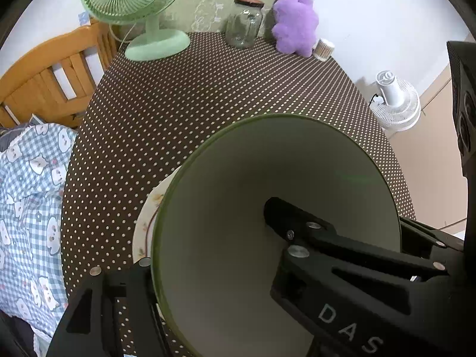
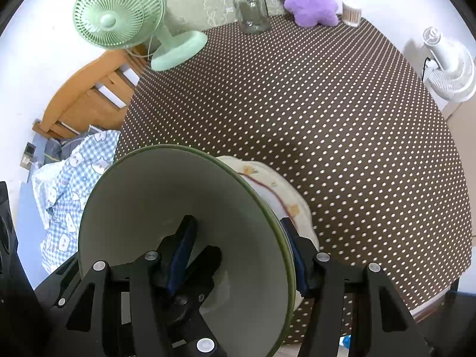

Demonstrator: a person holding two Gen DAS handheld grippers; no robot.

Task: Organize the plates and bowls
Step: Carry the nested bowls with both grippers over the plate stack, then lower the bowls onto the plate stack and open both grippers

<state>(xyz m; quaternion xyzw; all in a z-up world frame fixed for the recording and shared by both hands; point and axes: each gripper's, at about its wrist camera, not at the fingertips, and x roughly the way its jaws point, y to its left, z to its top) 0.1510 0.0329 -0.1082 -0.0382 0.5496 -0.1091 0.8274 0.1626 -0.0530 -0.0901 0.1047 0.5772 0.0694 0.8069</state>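
Observation:
A pale green bowl (image 1: pixel 238 202) with a dark green rim is held over a white floral plate (image 1: pixel 148 217) on the polka-dot table (image 1: pixel 208 95). My left gripper (image 1: pixel 208 250) is shut on the bowl's rim, one finger inside and one outside. In the right wrist view my right gripper (image 2: pixel 238 238) is also shut on the bowl (image 2: pixel 148 208), with one blue-padded finger inside and one outside by the plate (image 2: pixel 282 190). The other gripper's finger shows inside the bowl in each view.
At the table's far edge stand a green desk fan (image 1: pixel 142 15), a glass jar (image 1: pixel 244 23), a purple plush toy (image 1: pixel 294 20) and a small cup of sticks (image 1: pixel 324 49). A wooden chair (image 1: pixel 53 68) and checked bedding (image 1: pixel 29 202) lie left. A white fan (image 1: pixel 395 101) is right.

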